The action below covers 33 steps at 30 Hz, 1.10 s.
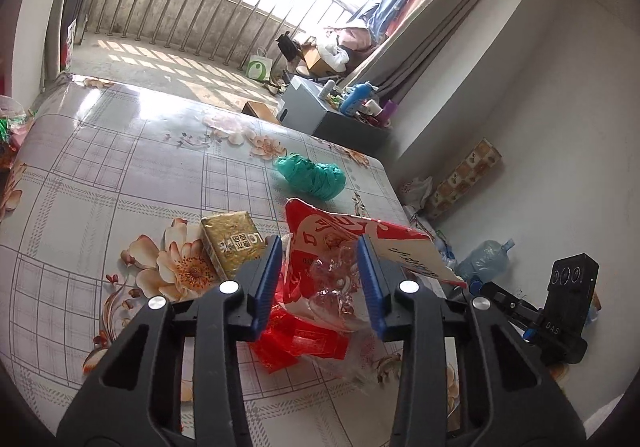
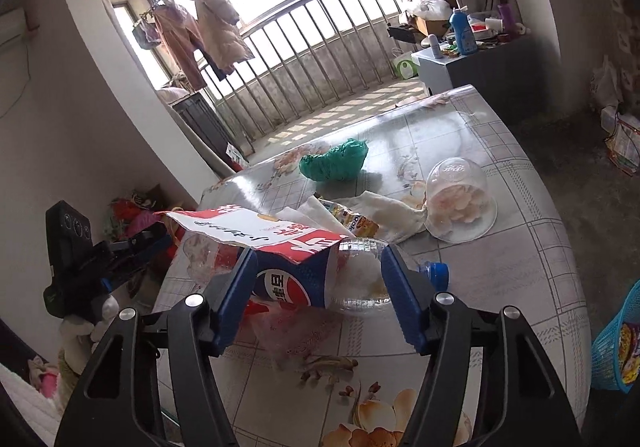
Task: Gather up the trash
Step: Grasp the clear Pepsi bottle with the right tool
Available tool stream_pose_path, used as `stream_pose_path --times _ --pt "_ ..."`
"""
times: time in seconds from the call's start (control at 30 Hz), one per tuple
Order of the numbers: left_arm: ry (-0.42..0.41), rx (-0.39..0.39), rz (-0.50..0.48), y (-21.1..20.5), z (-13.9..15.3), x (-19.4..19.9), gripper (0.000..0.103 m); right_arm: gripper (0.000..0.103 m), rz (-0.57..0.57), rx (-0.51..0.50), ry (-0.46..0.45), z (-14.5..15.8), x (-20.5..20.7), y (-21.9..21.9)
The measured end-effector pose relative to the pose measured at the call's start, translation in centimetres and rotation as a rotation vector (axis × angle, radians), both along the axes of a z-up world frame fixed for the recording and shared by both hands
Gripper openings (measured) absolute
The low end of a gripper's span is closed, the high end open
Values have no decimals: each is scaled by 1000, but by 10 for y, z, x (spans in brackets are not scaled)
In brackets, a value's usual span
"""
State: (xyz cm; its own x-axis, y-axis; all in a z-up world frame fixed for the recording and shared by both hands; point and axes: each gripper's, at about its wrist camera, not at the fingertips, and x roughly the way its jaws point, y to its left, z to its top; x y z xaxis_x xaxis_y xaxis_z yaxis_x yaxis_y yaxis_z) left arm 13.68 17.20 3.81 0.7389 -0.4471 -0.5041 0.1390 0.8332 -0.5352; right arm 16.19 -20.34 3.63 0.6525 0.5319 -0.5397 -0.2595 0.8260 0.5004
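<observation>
Trash lies scattered over the flower-patterned table [image 1: 100, 183], most of it just ahead of the two claws.

Left gripper [image 1: 318, 279]: to the left of its left pad sits a gold packet [image 1: 232, 247], apart from the claw. Between the pads lies a crumpled clear-and-red plastic wrapper [image 1: 320, 287], with a red-and-white carton flap [image 1: 360, 235] jutting over the right pad. The pads stand partly spread around the wrapper; neither pad visibly presses it, so no pinch is confirmed. Beyond the fingertips, well apart, rests a green bag [image 1: 312, 175].

Right gripper [image 2: 320, 287]: a clear Pepsi bottle [image 2: 320, 283] lies crosswise between its pads, blue cap just past the right pad, the carton flap overhanging its left end. The pads bracket the bottle with visible gaps; not clamped. Ahead and to the right an overturned clear cup [image 2: 460, 199] rests beside a soiled cloth [image 2: 384, 211].

Risks, as judged: thin film may slip from the left pads. The round bottle may roll or squirt sideways under an off-centre squeeze. The carton flap may be caught by either claw and drag neighbouring items off the table edge.
</observation>
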Motion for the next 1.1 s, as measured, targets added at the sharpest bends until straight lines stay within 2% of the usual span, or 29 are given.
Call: stream_pose_path --times 0.1,0.2,0.43,0.67,0.8,0.9,0.97,1.03,1.1 --pt "58 13 11 1 -13 19 25 59 -32 64 78 -17 3 -13" --pt "100 22 -34 -6 -22 28 22 56 -49 107 151 -35 8 -18" --pt "118 16 -198 -36 -27 0 22 56 -26 175 232 -57 11 -19" --pt "190 -13 -460 -100 -48 -41 23 56 -45 211 305 -74 -7 -34" --pt "246 -35 -600 -150 -68 -58 23 56 -105 228 346 -84 -21 -53" --pt "289 -14 -693 -182 -80 -66 23 57 -158 238 364 -87 -27 -68" --pt "268 16 -740 -193 -76 -74 23 69 -201 246 374 -86 -29 -76" --pt "218 56 -765 -196 -66 -82 26 71 -234 266 380 -87 -28 -83" --pt "160 65 -773 -189 -54 -88 27 72 -264 292 404 -91 -25 -86"
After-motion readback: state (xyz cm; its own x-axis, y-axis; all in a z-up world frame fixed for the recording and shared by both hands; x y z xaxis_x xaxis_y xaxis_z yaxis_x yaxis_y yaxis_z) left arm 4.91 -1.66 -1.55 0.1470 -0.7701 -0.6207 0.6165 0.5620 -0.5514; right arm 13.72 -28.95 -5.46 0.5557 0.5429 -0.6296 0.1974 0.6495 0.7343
